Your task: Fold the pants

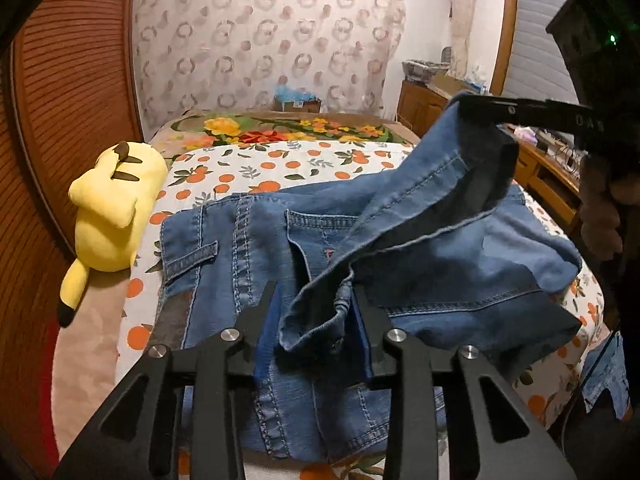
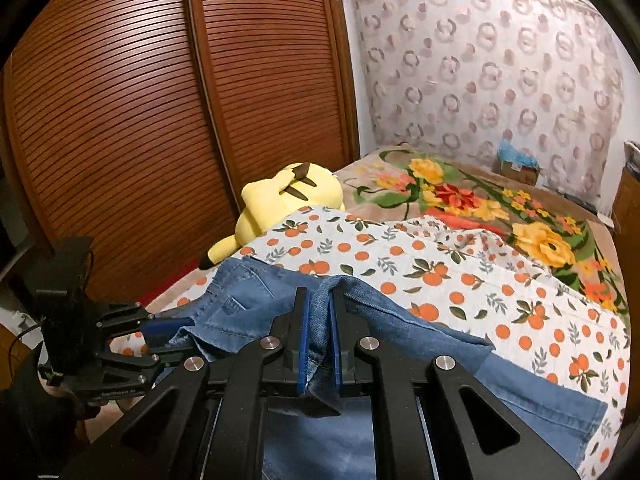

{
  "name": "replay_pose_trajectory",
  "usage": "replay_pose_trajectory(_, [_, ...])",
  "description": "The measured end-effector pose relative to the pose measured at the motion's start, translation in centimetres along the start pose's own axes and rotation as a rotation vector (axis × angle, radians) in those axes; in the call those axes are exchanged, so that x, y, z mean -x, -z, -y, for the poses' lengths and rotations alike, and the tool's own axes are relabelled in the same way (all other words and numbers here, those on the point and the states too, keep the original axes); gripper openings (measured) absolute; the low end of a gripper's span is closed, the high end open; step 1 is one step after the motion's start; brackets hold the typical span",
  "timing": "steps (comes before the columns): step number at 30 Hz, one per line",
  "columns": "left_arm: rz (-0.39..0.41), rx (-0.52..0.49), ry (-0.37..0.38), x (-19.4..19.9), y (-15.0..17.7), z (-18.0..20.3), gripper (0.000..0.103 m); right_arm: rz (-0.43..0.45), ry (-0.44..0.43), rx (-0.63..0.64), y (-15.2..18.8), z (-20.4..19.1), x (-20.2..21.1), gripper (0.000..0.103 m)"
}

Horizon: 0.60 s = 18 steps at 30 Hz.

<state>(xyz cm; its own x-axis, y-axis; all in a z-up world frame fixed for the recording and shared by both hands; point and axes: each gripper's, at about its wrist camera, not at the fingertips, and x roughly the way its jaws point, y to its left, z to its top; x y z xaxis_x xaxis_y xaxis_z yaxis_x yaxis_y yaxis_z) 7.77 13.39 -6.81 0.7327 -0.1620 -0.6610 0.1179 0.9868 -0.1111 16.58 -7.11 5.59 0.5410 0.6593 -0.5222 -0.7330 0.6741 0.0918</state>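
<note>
On the bed (image 1: pixel 248 168), a jeans (image 1: pixel 280 240) hem is pinched by the right tool (image 2: pixel 319 320) and lies between the half-open left tool (image 1: pixel 316 300), awaiting carrying forward.

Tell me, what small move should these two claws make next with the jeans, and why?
Probably close the left gripper on the bunched hem between its parted fingers. The right gripper is already clamped on its fold and holds it above the jeans, so only a firm left grip lets both carry the legs over together.
</note>
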Motion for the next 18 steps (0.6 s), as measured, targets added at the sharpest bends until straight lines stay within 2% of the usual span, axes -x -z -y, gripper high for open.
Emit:
replay_pose_trajectory(4, [0.03, -0.028, 0.016, 0.7, -0.3, 0.8, 0.041, 0.025, -0.007, 0.001, -0.2, -0.1, 1.3, 0.009])
replay_pose_trajectory(8, [0.082, -0.053, 0.017, 1.6, -1.0, 1.6, 0.041, 0.06, -0.015, 0.003, -0.5, -0.3, 2.3, 0.009])
replay_pose_trajectory(9, [0.093, -0.057, 0.025, 1.8, -1.1, 1.7, 0.038, 0.067, -0.016, 0.002, -0.5, -0.3, 2.5, 0.009])
replay_pose_trajectory(10, [0.098, -0.061, 0.036, 2.0, -1.1, 1.8, 0.021, 0.072, -0.018, 0.0, -0.3, -0.1, 2.6, 0.009])
replay_pose_trajectory(11, [0.089, -0.063, 0.048, 2.2, -1.2, 2.0, 0.013, 0.076, -0.02, -0.002, -0.3, 0.0, 2.6, 0.009])
replay_pose_trajectory(13, [0.092, -0.062, 0.048, 2.8, -1.1, 2.1, 0.007, 0.079, -0.027, -0.003, -0.3, 0.0, 2.5, 0.009])
replay_pose_trajectory(18, [0.143, -0.014, 0.068, 6.2, -0.4, 1.3, 0.007, 0.084, -0.055, 0.017, -1.1, -1.1, 1.4, 0.009])
